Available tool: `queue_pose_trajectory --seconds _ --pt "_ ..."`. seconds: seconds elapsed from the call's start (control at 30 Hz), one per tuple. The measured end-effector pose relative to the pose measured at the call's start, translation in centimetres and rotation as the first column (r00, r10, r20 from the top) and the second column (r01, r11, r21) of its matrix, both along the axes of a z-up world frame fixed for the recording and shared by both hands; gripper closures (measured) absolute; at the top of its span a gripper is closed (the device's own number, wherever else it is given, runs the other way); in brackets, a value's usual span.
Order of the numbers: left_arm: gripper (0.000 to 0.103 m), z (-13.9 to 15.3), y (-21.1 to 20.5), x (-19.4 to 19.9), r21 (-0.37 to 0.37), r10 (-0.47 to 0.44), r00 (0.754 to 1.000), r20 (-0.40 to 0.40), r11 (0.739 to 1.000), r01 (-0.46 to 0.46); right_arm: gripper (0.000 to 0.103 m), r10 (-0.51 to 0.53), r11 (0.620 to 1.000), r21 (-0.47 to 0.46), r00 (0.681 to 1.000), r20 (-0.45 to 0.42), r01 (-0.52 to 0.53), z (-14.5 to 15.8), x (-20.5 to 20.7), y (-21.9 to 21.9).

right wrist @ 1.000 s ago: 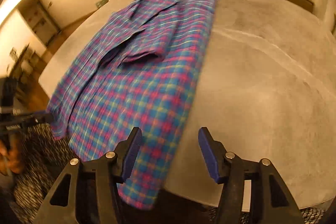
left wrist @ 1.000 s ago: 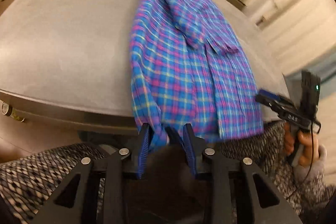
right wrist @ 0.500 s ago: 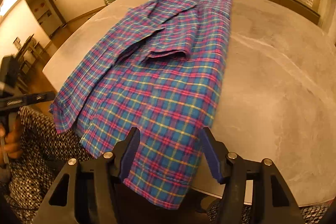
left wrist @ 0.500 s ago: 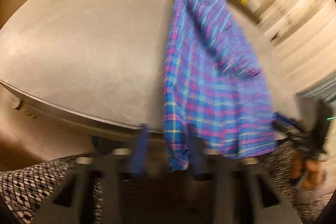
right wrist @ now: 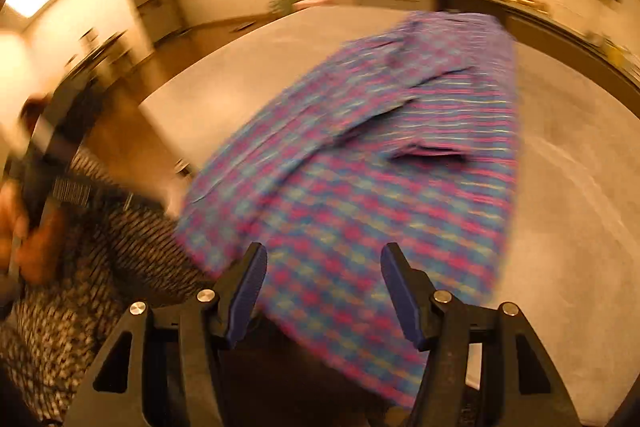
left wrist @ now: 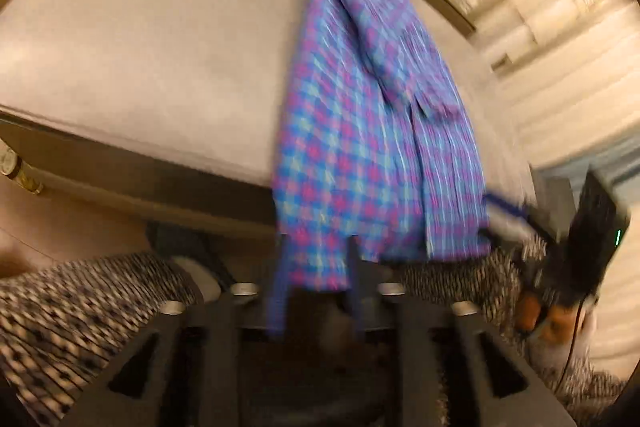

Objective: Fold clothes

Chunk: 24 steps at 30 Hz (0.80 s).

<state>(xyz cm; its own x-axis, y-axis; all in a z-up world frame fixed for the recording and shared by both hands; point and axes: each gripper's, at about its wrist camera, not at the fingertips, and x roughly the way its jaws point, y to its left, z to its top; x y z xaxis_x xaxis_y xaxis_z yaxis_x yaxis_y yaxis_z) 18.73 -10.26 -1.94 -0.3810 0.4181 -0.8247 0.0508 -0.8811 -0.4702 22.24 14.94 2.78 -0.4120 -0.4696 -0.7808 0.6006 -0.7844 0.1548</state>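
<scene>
Hem first: the plaid shirt (left wrist: 360, 155) lies lengthwise on the grey surface (left wrist: 140, 47), its near end drooping over the near edge toward the person's patterned lap (left wrist: 80, 299).

The left gripper (left wrist: 316, 291) has a hem corner between its blue pads, and its jaws are opening. With all the blur I'd say it's letting go, not pinching.

The right gripper (right wrist: 322, 291) hovers over the hem's right part, jaws released, nothing clamped.

My guess is they're between grabs, lining up to fold the hem toward the far collar end. Next move needs both jaws to bite the hem evenly.

Hard to see: hem underside, pad contact, far collar, which is all smeared.
</scene>
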Motion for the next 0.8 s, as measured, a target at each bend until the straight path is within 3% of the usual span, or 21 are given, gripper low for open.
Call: queue_pose_trajectory --seconds 0.03,0.13,0.23,0.33,0.37,0.4,0.43,0.47,0.5,0.57,0.67,0.73,0.8 --pt "0.053 -0.4 0.3 -0.4 -0.006 0.013 1.0 0.003 1.0 -0.013 0.041 -0.006 1.0 0.007 1.0 0.014 0.006 -0.3 -0.1 0.0" --pt "0.05 -1.7 1.4 -0.9 0.0 -0.02 0.999 0.026 1.0 0.02 0.041 -0.102 0.995 -0.001 0.995 0.007 0.102 0.2 -1.1 2.7" --pt "0.049 -2.8 3.2 -1.8 -0.01 -0.078 0.996 0.053 0.997 0.079 0.041 -0.261 0.965 -0.006 0.965 0.0 0.261 0.9 -2.3 7.2" --pt "0.052 -3.1 4.6 -2.3 -0.052 -0.124 0.991 0.042 0.991 0.126 0.039 -0.333 0.943 0.038 0.94 0.069 0.331 -0.5 -3.2 9.8" --pt "0.056 -3.1 4.9 -2.3 -0.068 -0.133 0.991 0.031 0.989 0.135 0.039 -0.335 0.942 0.059 0.937 0.1 0.331 -1.3 -3.5 10.0" --pt "0.093 -3.1 5.2 -2.1 -0.077 -0.149 0.989 0.02 0.986 0.15 0.039 -0.321 0.946 0.092 0.941 0.107 0.312 -1.9 -3.5 9.7" --pt "0.102 -3.2 5.5 -2.1 -0.07 -0.166 0.986 0.02 0.983 0.167 0.041 -0.298 0.95 0.129 0.949 0.103 0.284 -2.3 -3.3 9.1" --pt "0.103 -3.0 5.6 -1.9 -0.052 -0.173 0.985 0.014 0.983 0.173 0.073 -0.269 0.956 0.146 0.958 0.101 0.254 -2.3 -3.2 8.6" --pt "0.103 -2.5 5.5 -1.7 -0.017 -0.186 0.983 0.002 0.982 0.186 0.095 -0.238 0.963 0.155 0.966 0.099 0.222 -2.0 -3.1 8.1" --pt "0.103 -0.6 4.9 -1.8 0.081 -0.211 0.977 -0.03 0.974 0.213 0.097 -0.184 0.974 0.155 0.978 0.104 0.167 -1.2 -3.0 7.5" --pt "0.103 4.3 3.7 -4.9 0.19 -0.216 0.969 -0.119 0.953 0.236 0.097 -0.139 0.99 0.005 0.982 0.124 0.14 3.1 -5.3 8.6" --pt "0.103 8.0 3.1 -9.5 0.223 -0.194 0.965 -0.179 0.947 0.232 0.097 -0.139 0.983 -0.1 0.983 0.118 0.151 6.8 -8.4 9.8" --pt "0.103 10.9 2.9 -15.8 0.204 -0.144 0.963 -0.226 0.96 0.192 0.097 -0.169 0.967 -0.174 0.979 0.113 0.187 10.6 -13.1 10.8"
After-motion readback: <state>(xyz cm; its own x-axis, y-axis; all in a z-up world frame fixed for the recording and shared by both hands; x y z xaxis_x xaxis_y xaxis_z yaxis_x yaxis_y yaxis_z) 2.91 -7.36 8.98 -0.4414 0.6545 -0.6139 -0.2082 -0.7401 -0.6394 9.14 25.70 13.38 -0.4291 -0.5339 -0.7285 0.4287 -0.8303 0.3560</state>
